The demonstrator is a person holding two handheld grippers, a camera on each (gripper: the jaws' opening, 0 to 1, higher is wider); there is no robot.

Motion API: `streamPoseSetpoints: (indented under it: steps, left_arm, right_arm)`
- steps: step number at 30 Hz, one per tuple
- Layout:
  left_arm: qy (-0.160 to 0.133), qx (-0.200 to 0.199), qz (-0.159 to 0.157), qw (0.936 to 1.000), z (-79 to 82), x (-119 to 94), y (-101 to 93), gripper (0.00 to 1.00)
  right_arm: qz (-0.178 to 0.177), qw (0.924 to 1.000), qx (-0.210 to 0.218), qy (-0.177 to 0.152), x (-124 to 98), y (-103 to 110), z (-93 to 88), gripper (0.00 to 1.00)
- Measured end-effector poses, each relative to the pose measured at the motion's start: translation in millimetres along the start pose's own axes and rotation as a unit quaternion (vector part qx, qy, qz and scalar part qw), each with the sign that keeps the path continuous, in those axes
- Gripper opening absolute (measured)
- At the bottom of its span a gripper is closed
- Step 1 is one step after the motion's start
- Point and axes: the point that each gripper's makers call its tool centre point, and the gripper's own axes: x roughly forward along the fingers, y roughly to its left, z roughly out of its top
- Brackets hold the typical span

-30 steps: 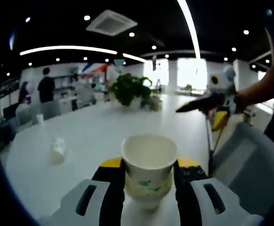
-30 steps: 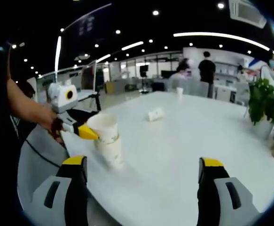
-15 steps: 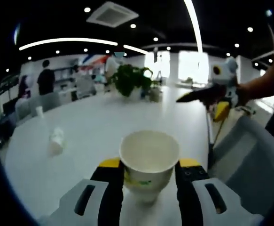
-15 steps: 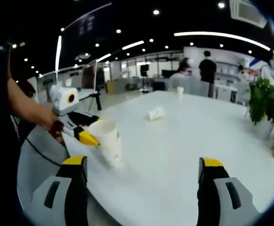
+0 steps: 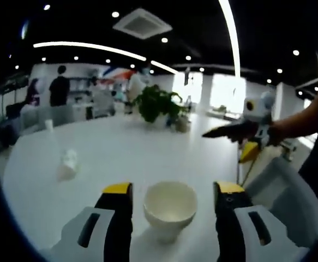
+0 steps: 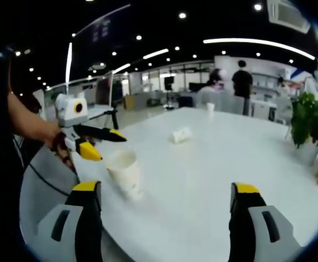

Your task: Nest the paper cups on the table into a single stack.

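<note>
standing free on the round white table (image 5: 109, 153), a stack of white paper cups (image 5: 169, 209).
left gripper (image 5: 173, 192) spread wide around it, untouching; right gripper (image 6: 166, 189) wide open, holding nothing.

Left gripper (image 5: 171, 191) jaws spread wide, clear of cup stack (image 5: 170, 210) standing upright between them on white table (image 5: 120, 153). Second cup (image 5: 68, 164) on its side, far left. Third cup (image 5: 49, 125) upright near far edge. Potted plant (image 5: 157, 103) beyond. Right gripper (image 5: 240, 136) at right, hand-held.
</note>
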Motion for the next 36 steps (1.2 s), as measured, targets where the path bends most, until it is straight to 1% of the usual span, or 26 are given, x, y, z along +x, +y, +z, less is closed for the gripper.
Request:
streamPoseSetpoints:
  steps: [1,4,5,6,7,11,15,17,20,22,24,26,29,32,33,36]
  left_arm:
    - [0.002,-0.003,0.01,0.9999,0.4,-3.5,4.8,0.66]
    - [-0.005,0.0,0.026,0.9997,6.1,-15.6,13.6,0.68]
    - [-0.004,-0.001,0.029,0.9996,6.0,-16.9,15.1,0.7]
    - [0.009,-0.009,0.048,0.9988,2.2,-23.4,24.2,0.75]
    - [0.013,-0.009,0.054,0.9984,1.0,-26.4,27.8,0.77]
    - [0.022,-0.018,0.073,0.9969,-2.9,-42.6,38.9,0.77]
    - [0.028,-0.01,0.093,0.9953,-4.4,-55.4,45.6,0.77]
    - [0.038,-0.006,0.108,0.9934,-7.5,-64.9,52.0,0.79]
    - [0.04,-0.004,0.125,0.9913,-8.9,-76.3,58.6,0.82]
    - [0.04,-0.011,0.138,0.9896,-11.1,-84.2,64.7,0.84]
    - [0.039,-0.028,0.152,0.9872,-15.1,-91.3,72.3,0.88]
    - [0.033,-0.036,0.164,0.9852,-16.9,-98.0,79.2,0.9]
    - [0.033,-0.033,0.175,0.9834,-18.6,-104.8,85.9,0.92]
    - [0.041,-0.029,0.184,0.9816,-20.5,-109.6,91.2,0.95]
    - [0.04,-0.029,0.186,0.9813,-19.7,-111.2,92.9,0.98]
    - [0.039,-0.037,0.188,0.9806,-19.7,-114.1,95.5,0.98]
  right_arm:
    - [0.001,1.0,-0.001,-0.001,0.9,0.0,1.2,0.97]
    - [0.002,1.0,-0.001,-0.003,3.1,-1.3,3.3,0.97]
    - [0.002,1.0,-0.001,-0.003,3.8,-1.8,4.1,0.97]
    - [0.002,1.0,-0.002,-0.003,4.3,-1.9,4.4,0.97]
    - [0.002,1.0,-0.003,-0.003,4.9,-2.0,4.7,0.97]
    - [0.004,1.0,-0.005,-0.002,7.3,-2.3,4.8,0.97]
    - [0.006,1.0,-0.006,-0.001,10.5,-2.9,4.6,0.97]
    - [0.006,1.0,-0.006,-0.002,12.6,-4.0,5.1,0.97]
    - [0.007,0.9999,-0.008,0.0,16.3,-5.4,5.4,0.97]
    - [0.007,0.9999,-0.008,-0.002,19.2,-6.9,7.0,0.97]
    - [0.007,0.9999,-0.01,-0.003,22.1,-7.5,9.9,0.97]
    - [0.008,0.9999,-0.012,-0.003,24.7,-8.7,12.0,0.97]
    - [0.011,0.9998,-0.014,-0.007,28.4,-10.4,16.7,0.98]
    - [0.009,0.9998,-0.018,-0.009,33.4,-14.2,20.7,0.98]
    - [0.008,0.9998,-0.018,-0.009,34.1,-15.0,21.1,0.98]
    - [0.008,0.9997,-0.019,-0.012,38.0,-18.6,25.3,0.99]
